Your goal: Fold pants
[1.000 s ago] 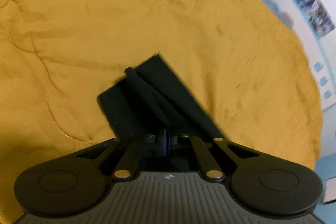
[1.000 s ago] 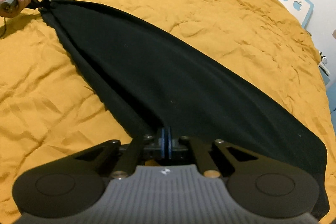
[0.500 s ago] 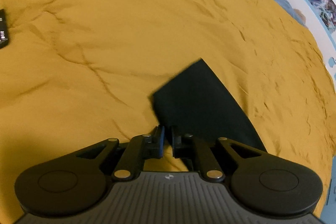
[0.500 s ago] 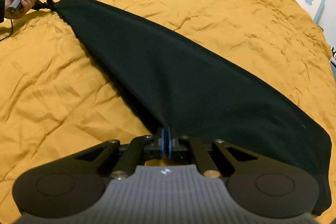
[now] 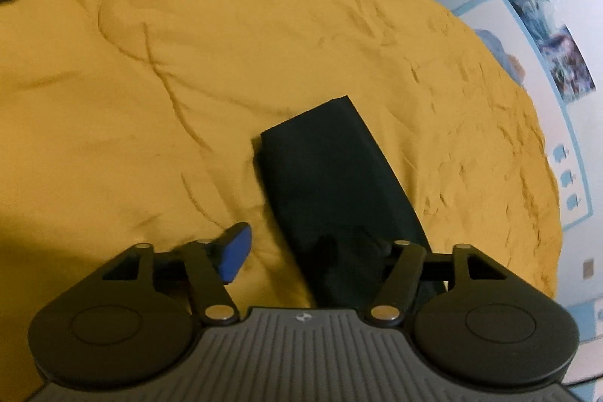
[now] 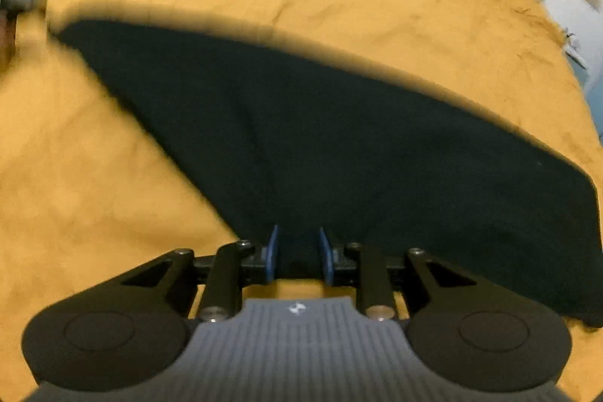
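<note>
- The left gripper (image 5: 305, 251) has its jaws opening wide; the leg end of the black pants (image 5: 331, 176) lies flat between them, unpinched.
- The right gripper (image 6: 297, 255) is opening slightly, with cloth between its blue pads (image 6: 272, 253); it is no longer clamped.
- The pants (image 6: 339, 153) stretch across the yellow bedspread (image 6: 94, 194).
- Beyond the bedspread, a wall with pictures (image 5: 535, 10).

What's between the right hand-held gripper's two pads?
In the right wrist view, the pants' near edge lies between the opening right hand-held gripper's blue pads, apparently untouched by either, on the yellow bedspread.
</note>
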